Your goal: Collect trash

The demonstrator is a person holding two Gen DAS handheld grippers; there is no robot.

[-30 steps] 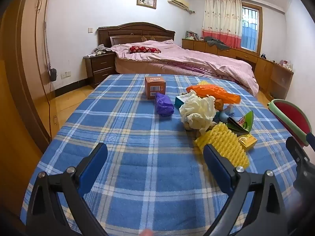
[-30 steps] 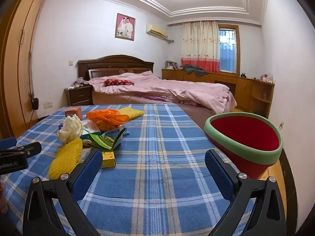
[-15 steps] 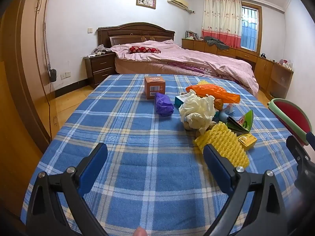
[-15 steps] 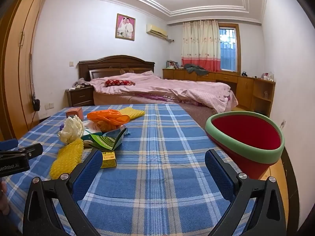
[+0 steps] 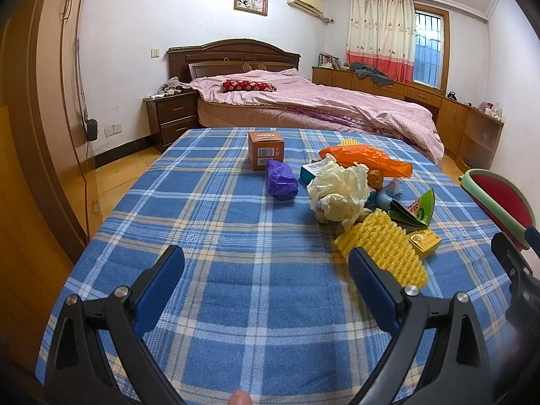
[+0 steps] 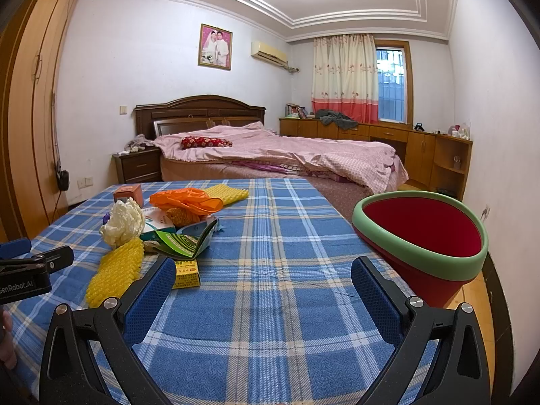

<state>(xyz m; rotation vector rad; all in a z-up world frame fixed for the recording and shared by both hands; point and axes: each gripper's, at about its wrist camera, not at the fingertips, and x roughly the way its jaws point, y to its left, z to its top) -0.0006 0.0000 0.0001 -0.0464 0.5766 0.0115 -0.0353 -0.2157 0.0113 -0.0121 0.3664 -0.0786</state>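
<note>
Both claws gape empty: left gripper and right gripper low in frame over the plaid cloth. Trash pile sits right of centre in the left view; the red bin at right edge.

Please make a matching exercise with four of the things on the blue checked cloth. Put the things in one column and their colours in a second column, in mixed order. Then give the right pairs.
Things:
1. crumpled plastic bag
2. foam net sleeve
3. small carton with a barcode
4. bin rim

Colours:
A. yellow
B. green
C. purple
D. orange-brown

Right pairs: 1-C, 2-A, 3-D, 4-B
</note>
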